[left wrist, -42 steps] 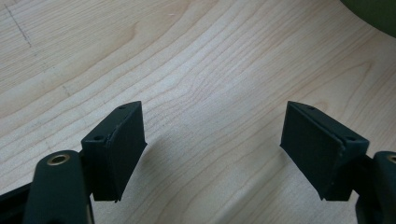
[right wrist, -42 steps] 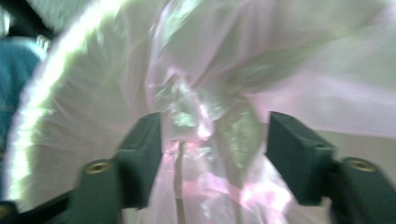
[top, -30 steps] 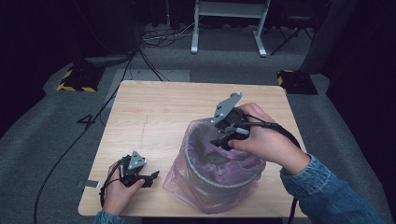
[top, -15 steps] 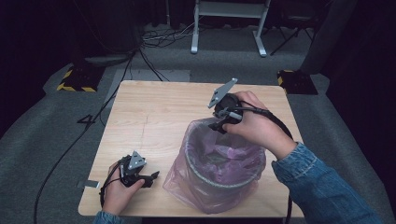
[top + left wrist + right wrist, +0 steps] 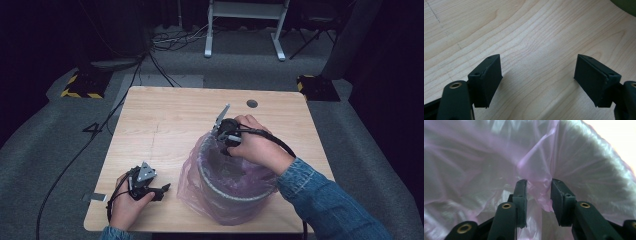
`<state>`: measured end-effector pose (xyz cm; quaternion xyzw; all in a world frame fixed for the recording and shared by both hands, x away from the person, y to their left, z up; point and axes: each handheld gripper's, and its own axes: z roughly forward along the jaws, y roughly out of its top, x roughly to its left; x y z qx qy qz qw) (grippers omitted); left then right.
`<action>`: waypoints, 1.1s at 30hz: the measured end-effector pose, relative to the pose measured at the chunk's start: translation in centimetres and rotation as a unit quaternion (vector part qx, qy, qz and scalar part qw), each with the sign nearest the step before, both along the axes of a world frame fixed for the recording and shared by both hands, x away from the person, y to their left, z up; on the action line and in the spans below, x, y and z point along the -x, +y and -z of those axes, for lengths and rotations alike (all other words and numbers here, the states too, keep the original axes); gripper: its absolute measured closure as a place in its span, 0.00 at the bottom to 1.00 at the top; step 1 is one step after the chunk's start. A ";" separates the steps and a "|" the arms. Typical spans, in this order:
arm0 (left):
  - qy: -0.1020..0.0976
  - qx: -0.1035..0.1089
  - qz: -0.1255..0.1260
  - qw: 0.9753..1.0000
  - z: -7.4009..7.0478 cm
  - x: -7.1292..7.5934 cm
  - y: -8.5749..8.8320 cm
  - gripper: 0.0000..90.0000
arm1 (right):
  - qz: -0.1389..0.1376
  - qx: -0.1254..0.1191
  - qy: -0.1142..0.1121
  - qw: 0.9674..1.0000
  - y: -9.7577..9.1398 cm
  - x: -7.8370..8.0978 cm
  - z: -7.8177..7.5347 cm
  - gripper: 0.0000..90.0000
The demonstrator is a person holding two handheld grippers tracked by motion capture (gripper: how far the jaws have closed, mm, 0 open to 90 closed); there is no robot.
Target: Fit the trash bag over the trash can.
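I have the right gripper (image 5: 223, 141) at the far rim of the bin (image 5: 235, 192), tipped down into its mouth. In the right gripper view its jaws stand only a little apart, with a gathered fold of the pink bag (image 5: 537, 183) bunched between them. The film fills the gap and seems to touch both pads, so I judge I have hold of it, though the jaws are not fully closed and the grip may be light. I hold it here because this is where the liner slumps inward. Pinching a fold at the rim would let me pull the plastic up and over the edge.

The bin stands on the near right part of the table (image 5: 165, 120), and the bag drapes over its rim and down its outside all round, billowing loosely toward the left. Inside, the film hangs in slack pleats instead of lying flat against the wall, which I read as a liner not yet seated.

My left gripper (image 5: 159, 191) rests low on the table near the front left corner, well apart from the bin. Its jaws (image 5: 541, 82) are spread wide with nothing but bare wood between them. I park it there so it stays out of the way but can reach across to steady the bin if the pull drags it.
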<state>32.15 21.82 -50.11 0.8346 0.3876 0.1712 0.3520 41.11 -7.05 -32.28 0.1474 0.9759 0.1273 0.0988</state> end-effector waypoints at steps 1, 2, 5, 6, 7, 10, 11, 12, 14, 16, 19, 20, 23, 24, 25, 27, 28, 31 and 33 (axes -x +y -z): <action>0.000 0.000 0.000 1.000 0.0 0.0 0.0 0.24 | 0.002 0.005 0.001 1.000 0.2 -0.1 0.3 0.72; 0.000 0.000 0.000 1.000 0.0 0.0 0.0 0.24 | 0.004 0.010 0.004 1.000 0.4 -0.2 0.6 0.71; 0.000 0.001 -0.001 1.000 0.0 0.0 0.1 0.24 | 0.006 0.026 0.008 1.000 0.9 -0.4 1.5 0.69; 0.001 0.002 -0.003 1.000 0.0 0.0 0.1 0.25 | 0.008 0.029 0.010 0.999 1.0 -0.4 1.8 0.67; 0.000 0.001 -0.002 1.000 0.0 0.0 0.1 0.24 | 0.009 0.033 0.012 0.999 1.0 -0.4 2.0 0.66; 0.000 0.002 -0.002 1.000 0.0 0.1 0.1 0.24 | 0.012 0.035 0.012 0.999 1.1 -0.5 2.8 0.59; 0.001 0.004 -0.004 1.000 0.0 0.1 0.1 0.24 | 0.012 0.033 0.015 0.999 1.1 -0.6 2.9 0.56; 0.000 0.003 -0.003 1.000 0.0 0.1 0.1 0.24 | 0.012 0.027 0.017 0.999 1.0 -0.6 3.0 0.53; 0.000 0.002 -0.003 1.000 -0.1 0.1 0.1 0.24 | 0.014 0.005 0.024 1.000 0.7 -0.4 2.7 0.47; -0.001 0.002 -0.002 1.000 -0.1 0.1 0.2 0.24 | 0.015 -0.022 0.030 0.999 0.4 -0.1 1.9 0.45; 0.000 -0.002 -0.004 1.000 0.0 0.4 0.3 0.25 | 0.007 -0.055 0.032 0.998 -0.2 0.4 0.2 0.42; -0.002 0.001 -0.005 1.000 -0.1 0.5 0.4 0.24 | 0.006 -0.066 0.028 0.997 -0.4 0.6 -0.5 0.41; -0.003 0.002 -0.011 1.000 -0.2 0.8 0.8 0.25 | 0.004 -0.095 0.016 0.995 -1.3 0.9 -2.6 0.41; -0.002 0.005 -0.014 1.000 -0.2 0.9 0.9 0.25 | 0.006 -0.103 0.012 0.995 -1.6 1.0 -3.2 0.41; -0.003 0.003 -0.015 1.000 -0.2 1.0 1.1 0.25 | 0.008 -0.112 0.008 0.994 -2.0 1.1 -3.8 0.41; -0.003 0.002 -0.017 1.000 -0.1 1.1 1.2 0.25 | 0.013 -0.127 -0.002 0.992 -3.0 1.1 -4.8 0.41; -0.002 0.001 -0.018 1.000 -0.1 1.1 1.3 0.25 | 0.016 -0.135 -0.008 0.991 -3.5 1.1 -5.3 0.40; -0.001 -0.001 -0.018 1.000 -0.1 1.1 1.2 0.25 | 0.031 -0.152 -0.021 0.988 -5.2 1.1 -6.2 0.39; 0.000 0.002 -0.018 1.000 -0.1 1.1 1.1 0.25 | 0.040 -0.164 -0.031 0.985 -6.3 1.1 -6.7 0.38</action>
